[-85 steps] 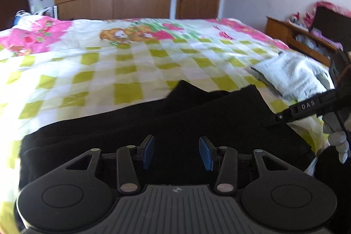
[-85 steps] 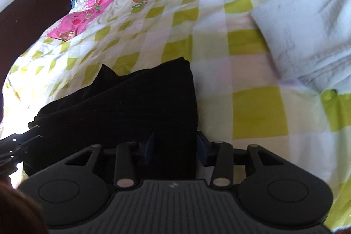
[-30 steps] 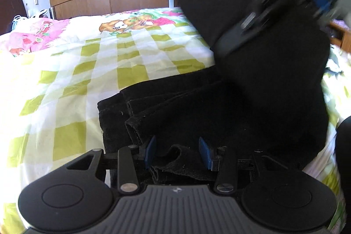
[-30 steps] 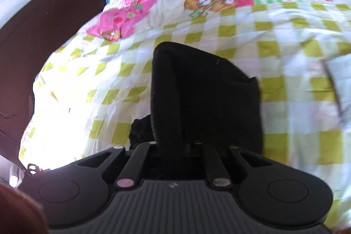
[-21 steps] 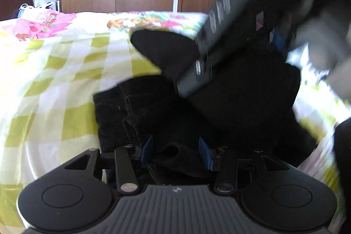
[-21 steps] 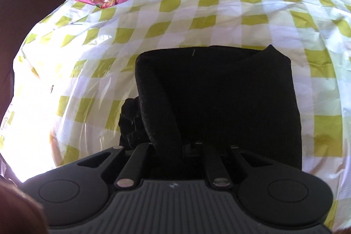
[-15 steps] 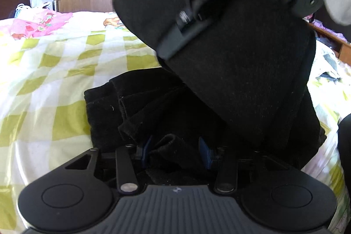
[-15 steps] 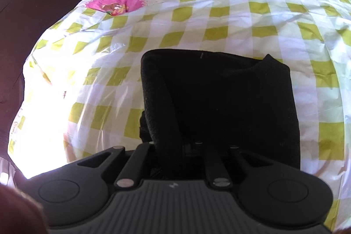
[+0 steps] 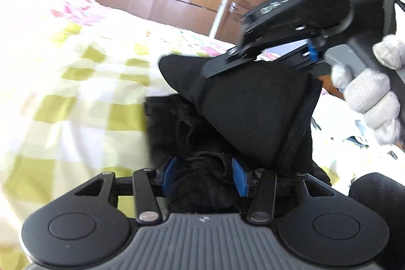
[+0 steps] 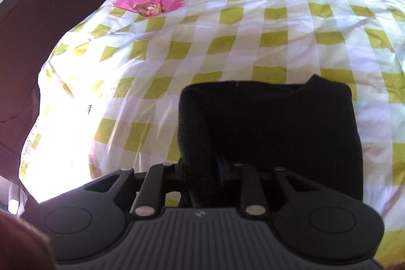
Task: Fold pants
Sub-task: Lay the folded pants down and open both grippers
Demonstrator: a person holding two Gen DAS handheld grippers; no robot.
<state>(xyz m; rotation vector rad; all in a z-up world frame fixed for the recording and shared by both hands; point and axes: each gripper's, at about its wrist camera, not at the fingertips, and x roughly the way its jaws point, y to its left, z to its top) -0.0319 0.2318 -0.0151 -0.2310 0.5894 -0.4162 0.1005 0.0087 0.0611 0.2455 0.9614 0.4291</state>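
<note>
Pants: the black, soft knit pants lie near the foot edge of the bed with the yellow-and-white checked cover, one end doubled over the rest of the bundle.
Right tool: your right tool has its jaws opening, with a thick rolled edge of the black cloth between them; the pads are hidden, so you cannot tell whether they still press.
Left tool: your left tool stands at middling width and is opening, its blue pads flanking a bunched fold of the pants without clearly pinching it.
Hand: your white-gloved right hand carries its tool above the bundle.
Doing it well: judge the top layer square over the lower one before you let go; withdraw both tools along the cloth, not upward, so the fold does not drag open.
Change: a second ago the right tool was clamped tight on the raised flap; now the flap rests lower over the bundle and the grip is loosening.
</note>
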